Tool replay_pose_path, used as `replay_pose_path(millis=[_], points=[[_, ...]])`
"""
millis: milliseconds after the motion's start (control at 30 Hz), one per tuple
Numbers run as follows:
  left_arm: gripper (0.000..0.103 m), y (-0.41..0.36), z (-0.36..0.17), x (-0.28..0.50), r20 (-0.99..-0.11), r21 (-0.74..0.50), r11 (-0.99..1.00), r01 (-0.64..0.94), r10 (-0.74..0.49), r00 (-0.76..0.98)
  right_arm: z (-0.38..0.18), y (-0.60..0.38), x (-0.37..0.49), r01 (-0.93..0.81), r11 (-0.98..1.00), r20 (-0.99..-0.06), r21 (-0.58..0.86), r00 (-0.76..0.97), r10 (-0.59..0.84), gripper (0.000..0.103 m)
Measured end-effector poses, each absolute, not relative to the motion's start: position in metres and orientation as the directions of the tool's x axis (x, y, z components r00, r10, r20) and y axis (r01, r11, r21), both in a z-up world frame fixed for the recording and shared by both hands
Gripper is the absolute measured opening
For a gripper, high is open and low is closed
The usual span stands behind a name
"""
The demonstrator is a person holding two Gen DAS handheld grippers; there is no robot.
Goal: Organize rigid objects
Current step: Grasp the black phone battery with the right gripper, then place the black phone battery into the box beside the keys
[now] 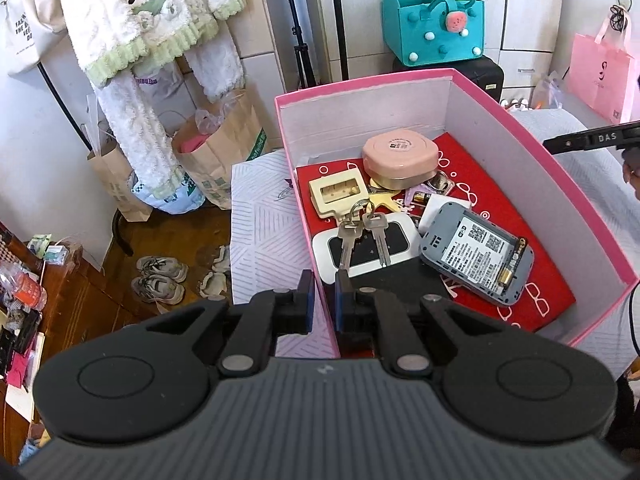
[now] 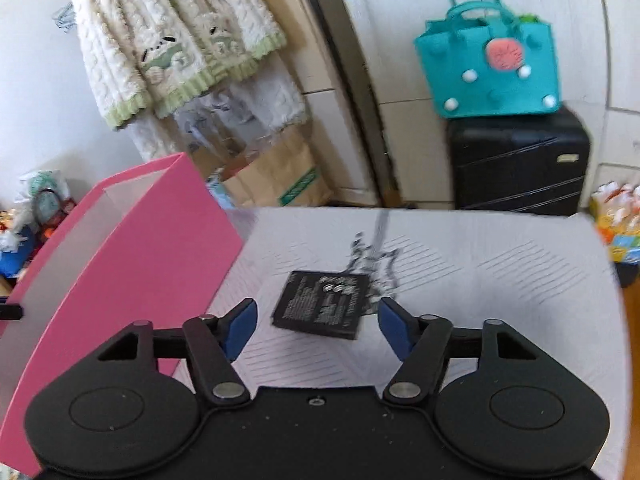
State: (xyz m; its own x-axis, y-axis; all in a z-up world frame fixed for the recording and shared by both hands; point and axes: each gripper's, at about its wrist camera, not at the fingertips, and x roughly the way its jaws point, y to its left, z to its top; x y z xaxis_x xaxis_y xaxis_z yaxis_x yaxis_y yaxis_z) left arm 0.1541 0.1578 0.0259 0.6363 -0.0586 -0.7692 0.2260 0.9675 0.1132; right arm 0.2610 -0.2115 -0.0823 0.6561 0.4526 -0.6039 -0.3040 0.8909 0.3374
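Black battery (image 2: 322,305) lies flat, long axis crosswise, slightly skewed.

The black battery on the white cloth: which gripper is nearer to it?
Right. The right gripper is open just before the black battery. The left gripper is shut on the pink box wall.

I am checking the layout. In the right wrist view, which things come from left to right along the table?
Pink box → left blue fingertip → black battery → right blue fingertip.
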Motion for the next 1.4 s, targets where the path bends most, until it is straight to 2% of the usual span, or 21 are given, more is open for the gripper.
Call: replay_pose_path(millis=[100,200,300,467,600,667,1033,1200,1400], points=[[0.008,0.156,0.026,0.154,-0.769,0.121,0.966,0.228,-0.054,0.637,-0.089,-0.203,0.265,-0.331,0.900,-0.600,0.284,0.671,0.436,0.068],[0.008,0.157,0.026,0.155,-0.770,0.116,0.966,0.230,-0.059,0.635,-0.094,-0.196,0.273,-0.316,0.898,-0.627,0.304,0.644,0.439,0.072],[0.008,0.157,0.025,0.155,-0.770,0.115,0.966,0.231,-0.061,0.636,-0.096,-0.178,0.273,-0.319,0.924,-0.652,0.211,0.658,0.377,0.073],[0.008,0.157,0.024,0.154,-0.768,0.123,0.963,0.238,-0.060,0.638,-0.100,-0.154,0.274,-0.304,0.948,-0.654,0.094,0.699,0.289,0.083],[0.008,0.157,0.024,0.155,-0.768,0.119,0.963,0.241,-0.065,0.637,-0.102,-0.146,0.273,-0.277,0.961,-0.644,0.018,0.731,0.223,0.081],[0.008,0.158,0.024,0.155,-0.769,0.114,0.964,0.241,-0.068,0.636,-0.101,-0.148,0.273,-0.247,0.969,-0.635,0.016,0.746,0.201,0.071],[0.008,0.156,0.023,0.155,-0.767,0.109,0.964,0.243,-0.074,0.637,-0.092,-0.153,0.251,-0.261,0.961,-0.587,0.092,0.765,0.264,0.070],[0.008,0.156,0.023,0.155,-0.767,0.098,0.966,0.238,-0.079,0.637,-0.064,-0.150,0.224,-0.295,0.951,-0.517,0.092,0.802,0.299,0.070],[0.008,0.156,0.024,0.156,-0.765,0.097,0.968,0.230,-0.075,0.639,-0.013,-0.125,0.196,-0.426,0.900,-0.432,0.088,0.798,0.420,0.070]])
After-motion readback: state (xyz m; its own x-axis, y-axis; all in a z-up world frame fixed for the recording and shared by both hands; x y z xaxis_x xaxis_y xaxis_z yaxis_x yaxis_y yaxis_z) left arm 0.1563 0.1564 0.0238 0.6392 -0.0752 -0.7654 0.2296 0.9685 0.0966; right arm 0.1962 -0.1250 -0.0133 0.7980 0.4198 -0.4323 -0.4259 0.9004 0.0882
